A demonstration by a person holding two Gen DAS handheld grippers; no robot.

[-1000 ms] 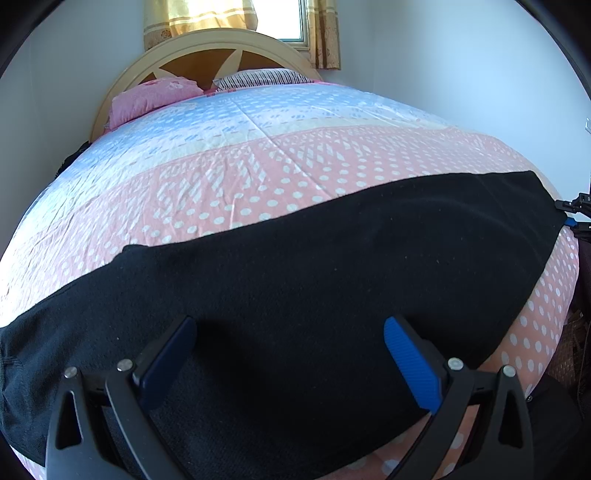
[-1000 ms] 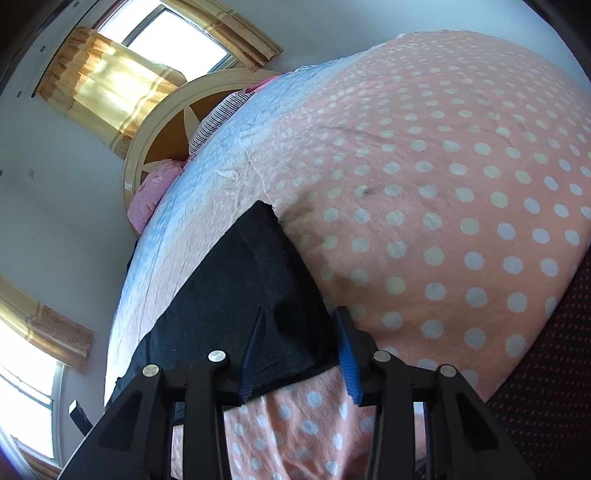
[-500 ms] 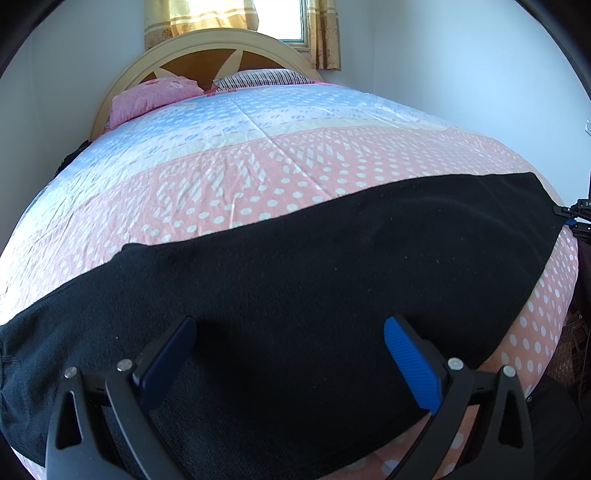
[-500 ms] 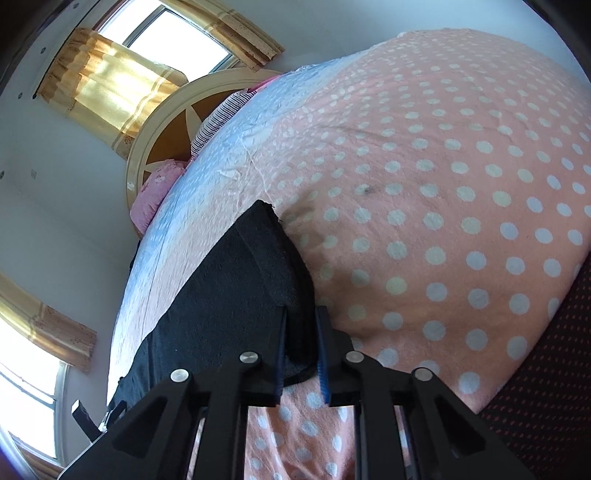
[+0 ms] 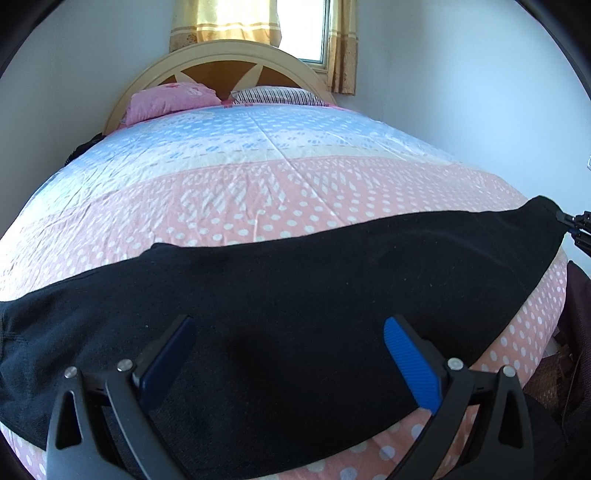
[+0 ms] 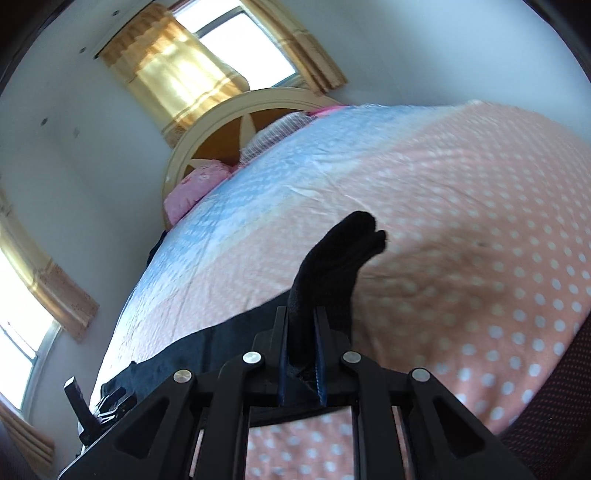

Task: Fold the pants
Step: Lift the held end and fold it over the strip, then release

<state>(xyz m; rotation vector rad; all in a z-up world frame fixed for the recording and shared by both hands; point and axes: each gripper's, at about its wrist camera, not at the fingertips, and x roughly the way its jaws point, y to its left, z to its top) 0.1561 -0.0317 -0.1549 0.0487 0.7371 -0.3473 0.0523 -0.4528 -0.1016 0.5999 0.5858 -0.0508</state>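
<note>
Black pants (image 5: 295,295) lie stretched from left to right across the near part of the pink dotted bedspread (image 5: 295,206). My left gripper (image 5: 290,323) stands wide open just above their middle, blue pads (image 5: 410,362) apart with nothing pinched. My right gripper (image 6: 302,314) is shut on the right end of the pants (image 6: 332,266); the fabric rises in a fold past the fingertips, lifted off the bed. In the left wrist view the right gripper (image 5: 576,225) shows at the far right edge, at the raised corner of the pants.
A pink pillow (image 5: 170,99) and a striped pillow (image 5: 273,96) lie against the arched headboard (image 5: 221,55) under a curtained window (image 5: 303,29). White walls close both sides. A dark dotted surface (image 6: 554,406) lies past the bed's near right edge.
The right gripper shut on the pants' end and lifted it, so the cloth now stands up off the bed. The left gripper stayed open over the middle; its view tipped slightly upward.
</note>
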